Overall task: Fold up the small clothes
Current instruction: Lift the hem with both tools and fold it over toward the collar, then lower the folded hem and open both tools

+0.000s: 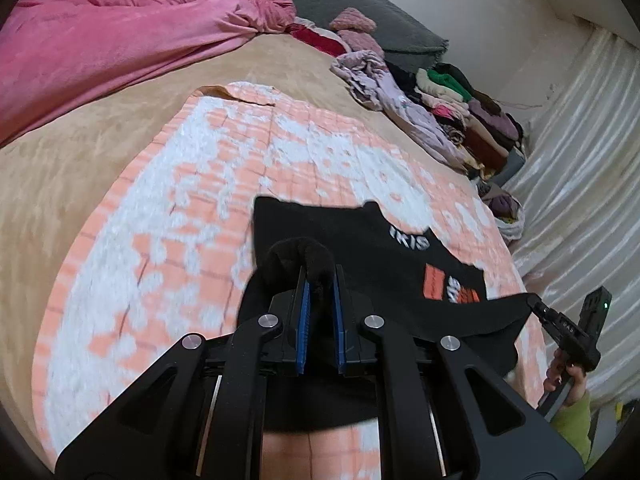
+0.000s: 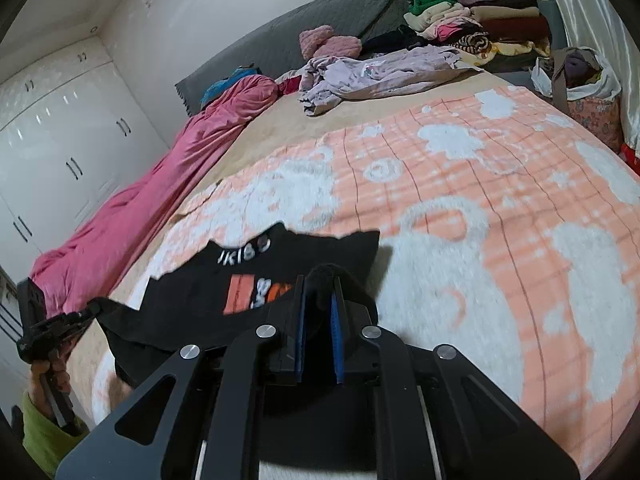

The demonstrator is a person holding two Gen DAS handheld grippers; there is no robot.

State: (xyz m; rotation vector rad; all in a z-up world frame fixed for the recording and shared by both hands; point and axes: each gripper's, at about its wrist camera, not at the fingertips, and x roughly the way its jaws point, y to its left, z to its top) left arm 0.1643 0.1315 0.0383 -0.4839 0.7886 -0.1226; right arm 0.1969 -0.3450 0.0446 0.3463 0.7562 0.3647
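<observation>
A small black garment [image 1: 384, 272] with white letters and an orange print hangs stretched between both grippers above an orange-and-white blanket [image 1: 168, 216]. My left gripper [image 1: 319, 280] is shut on a bunched black edge of it. My right gripper [image 2: 319, 288] is shut on the opposite edge; the garment [image 2: 224, 304] droops between them, its far edge resting on the blanket [image 2: 480, 208]. Each gripper shows in the other's view: the right [image 1: 534, 304] at the garment's corner, the left [image 2: 90, 308] likewise.
A pink duvet [image 1: 120, 40] lies along the bed's far side. A lilac garment [image 2: 372, 74] and a stack of folded clothes [image 2: 472, 24] sit near the grey headboard [image 2: 320, 28]. A bag [image 2: 580, 88] stands beside the bed. White wardrobes [image 2: 60, 140] line the wall.
</observation>
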